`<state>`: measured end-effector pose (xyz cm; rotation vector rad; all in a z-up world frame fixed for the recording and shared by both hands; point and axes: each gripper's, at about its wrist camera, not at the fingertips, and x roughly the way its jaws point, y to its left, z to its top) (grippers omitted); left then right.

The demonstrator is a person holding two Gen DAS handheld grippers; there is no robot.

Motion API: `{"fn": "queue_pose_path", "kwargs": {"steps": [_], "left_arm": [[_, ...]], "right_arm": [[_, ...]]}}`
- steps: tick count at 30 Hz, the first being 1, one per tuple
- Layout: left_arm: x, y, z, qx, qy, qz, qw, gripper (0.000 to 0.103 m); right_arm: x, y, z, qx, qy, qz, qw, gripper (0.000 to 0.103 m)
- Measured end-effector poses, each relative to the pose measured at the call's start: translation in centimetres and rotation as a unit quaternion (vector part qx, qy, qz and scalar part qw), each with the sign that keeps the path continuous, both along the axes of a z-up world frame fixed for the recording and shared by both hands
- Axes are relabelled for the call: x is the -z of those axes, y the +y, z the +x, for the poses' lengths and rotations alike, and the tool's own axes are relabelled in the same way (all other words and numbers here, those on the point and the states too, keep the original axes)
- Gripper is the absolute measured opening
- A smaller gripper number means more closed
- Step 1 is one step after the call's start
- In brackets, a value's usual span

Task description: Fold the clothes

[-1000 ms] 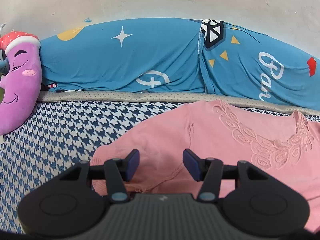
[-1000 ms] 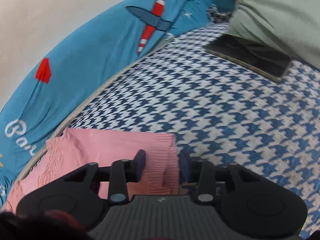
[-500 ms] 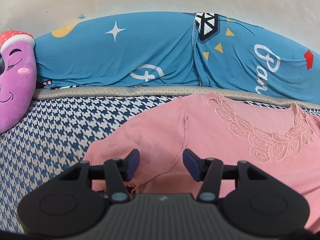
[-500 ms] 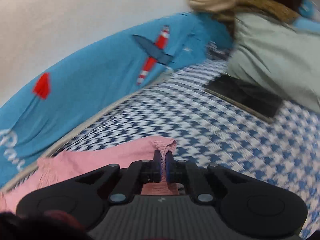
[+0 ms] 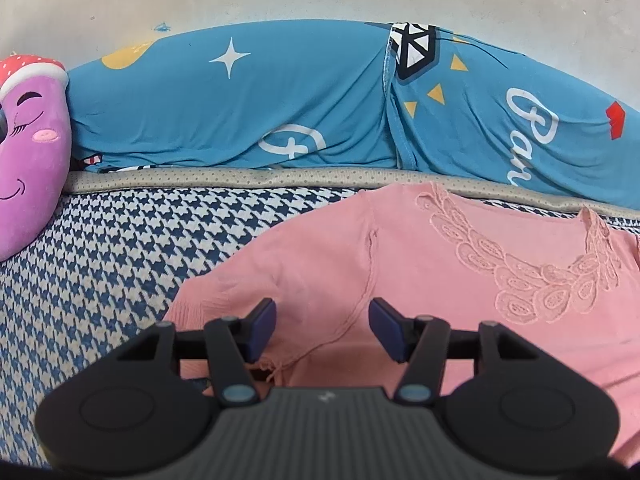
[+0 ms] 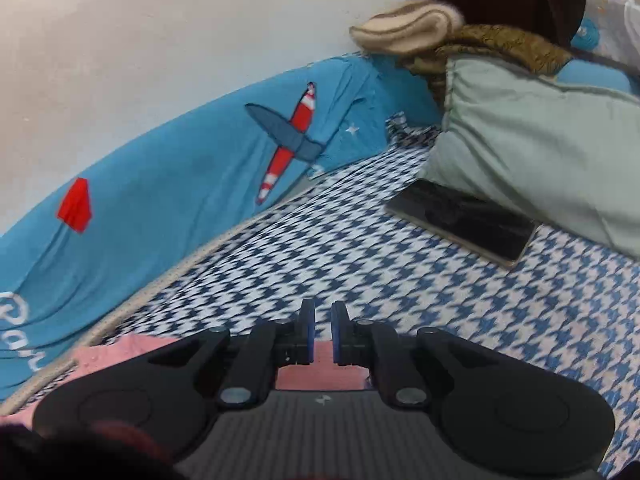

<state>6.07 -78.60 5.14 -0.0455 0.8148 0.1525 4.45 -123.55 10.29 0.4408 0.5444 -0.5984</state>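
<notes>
My right gripper [image 6: 322, 334] has its jaws nearly closed on the pink sleeve cuff [image 6: 320, 374]; a second ago they were wide around it, and now much less pink cloth shows in front of them. My left gripper [image 5: 322, 330] has hardly changed: its jaws are wide apart and hold nothing, hovering over the armpit seam of the pink sweater [image 5: 420, 264], which lies flat on the houndstooth bedcover [image 5: 104, 264].

Only the left view shows the lace collar [image 5: 536, 276], right of the jaws, and the purple moon cushion [image 5: 28, 152] far left. Only the right view shows a dark phone [image 6: 464, 220] beyond the jaws to the right, touching a grey-green pillow [image 6: 532, 152], with folded brown cloth [image 6: 492, 44] on top. The blue printed sheet [image 5: 248, 112] runs behind everything in both views.
</notes>
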Motion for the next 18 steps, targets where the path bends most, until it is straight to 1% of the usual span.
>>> {"fn": "queue_pose_path", "kwargs": {"steps": [4, 7, 11, 14, 16, 18], "left_arm": [[-0.5, 0.0, -0.8, 0.004, 0.001, 0.000, 1.0000, 0.055], [-1.1, 0.0, -1.8, 0.009, -0.003, 0.002, 1.0000, 0.055], [-2.1, 0.5, -3.8, 0.015, -0.008, -0.004, 0.9998, 0.055], [-2.9, 0.8, -5.3, 0.020, -0.011, -0.007, 0.9997, 0.055], [-3.3, 0.9, -6.1, 0.021, -0.015, -0.003, 0.9997, 0.055], [-3.6, 1.1, -6.9, 0.019, -0.018, 0.009, 0.9996, 0.055]], "right_arm": [[0.2, 1.1, -0.4, -0.027, 0.002, 0.052, 0.998, 0.010], [0.6, 2.4, -0.9, -0.048, 0.022, 0.071, 0.996, 0.011], [0.9, 4.3, -2.0, -0.082, 0.047, 0.089, 0.992, 0.012], [0.9, 5.8, -3.0, -0.119, 0.058, 0.089, 0.987, 0.012], [1.0, 6.8, -3.7, -0.147, 0.068, 0.083, 0.983, 0.013], [1.3, 7.9, -4.7, -0.166, 0.080, 0.083, 0.979, 0.014]]}}
